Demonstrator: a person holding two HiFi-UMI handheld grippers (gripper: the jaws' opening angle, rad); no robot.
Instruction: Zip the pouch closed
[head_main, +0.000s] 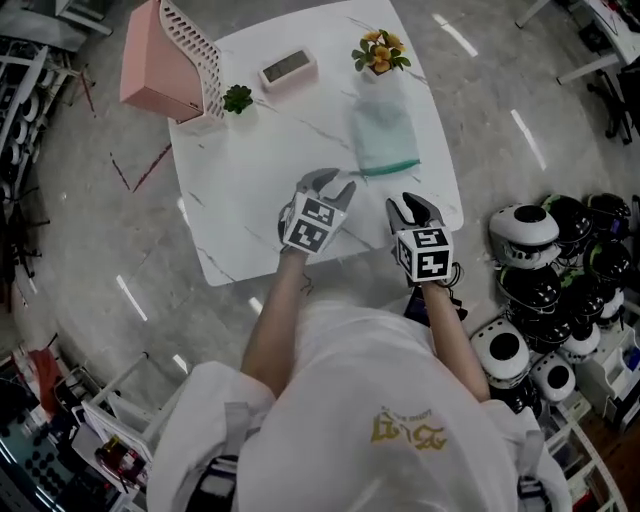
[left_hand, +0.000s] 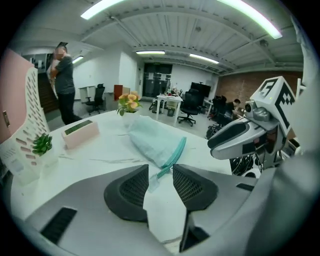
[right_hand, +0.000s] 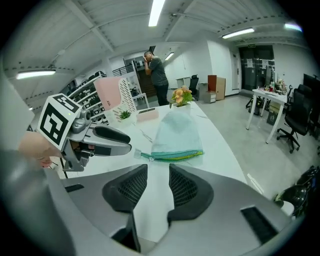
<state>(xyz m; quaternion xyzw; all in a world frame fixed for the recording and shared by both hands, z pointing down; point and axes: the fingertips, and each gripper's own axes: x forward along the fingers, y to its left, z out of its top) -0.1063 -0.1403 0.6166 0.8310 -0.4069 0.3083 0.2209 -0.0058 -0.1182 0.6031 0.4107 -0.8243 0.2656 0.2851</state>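
Note:
A pale teal pouch (head_main: 384, 135) lies flat on the white marble table (head_main: 250, 200), its green zipper edge (head_main: 391, 168) towards me. My left gripper (head_main: 332, 183) hovers just left of that edge's end, jaws apart with only table between them. In the left gripper view the pouch (left_hand: 152, 136) and its zipper (left_hand: 173, 154) lie just past my left gripper (left_hand: 160, 184). My right gripper (head_main: 413, 207) is short of the pouch's near right corner, open and empty. The right gripper view shows the zipper (right_hand: 173, 155) ahead of my right gripper (right_hand: 157, 184), with the pouch (right_hand: 176, 131) behind it.
A pink slotted rack (head_main: 166, 60), a small green plant (head_main: 238, 98), a pink box (head_main: 288, 68) and a flower pot (head_main: 380, 52) stand at the table's far side. Several helmets (head_main: 525, 235) sit on the floor to the right. A person (left_hand: 63, 82) stands far back.

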